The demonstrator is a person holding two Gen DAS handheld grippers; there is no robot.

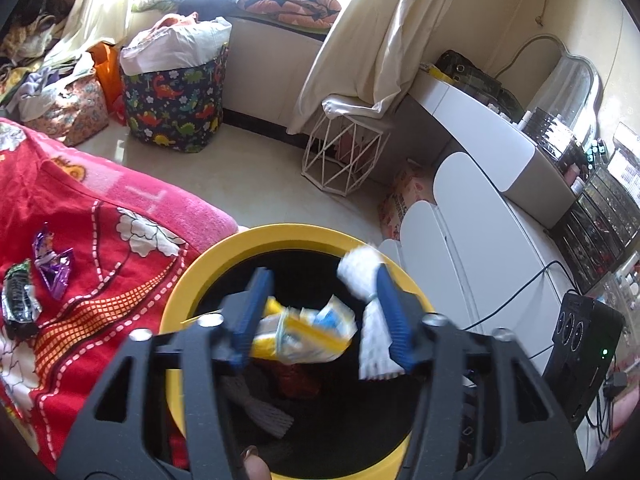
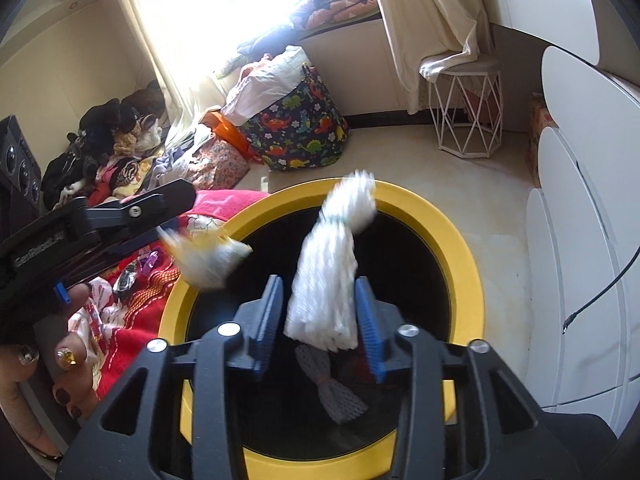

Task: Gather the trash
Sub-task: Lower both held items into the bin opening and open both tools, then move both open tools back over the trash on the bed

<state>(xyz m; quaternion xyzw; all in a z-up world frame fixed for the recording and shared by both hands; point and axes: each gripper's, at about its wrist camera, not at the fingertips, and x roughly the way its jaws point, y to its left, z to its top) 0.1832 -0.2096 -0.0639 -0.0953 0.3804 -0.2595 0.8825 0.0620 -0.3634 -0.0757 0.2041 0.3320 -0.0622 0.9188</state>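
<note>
Both claws are hanging apart over the yellow bin (image 2: pixel 432 216), right claw (image 2: pixel 318 320) dropping soft, featherlight foam netting (image 2: pixel 324 276), left claw (image 1: pixel 320 316) dropping a crinkly wrapper (image 1: pixel 304 332).

Bin rim (image 1: pixel 240 245): smooth yellow plastic, slight sheen; interior matt black.
Foam net (image 2: pixel 326 276): white, ribbed mesh, soft-looking.
Yellow wrapper (image 1: pixel 304 334): crinkled glossy film, printed.
Blanket (image 1: pixel 100 240): red fleecy cloth, matt, printed pattern.
Gripper pads (image 2: pixel 370 328): blue, finely ridged.
Left gripper (image 1: pixel 324 312) frame: matt black plastic, shiny metal bolts.
Floor (image 1: pixel 260 160): pale, polished, reflective.
</note>
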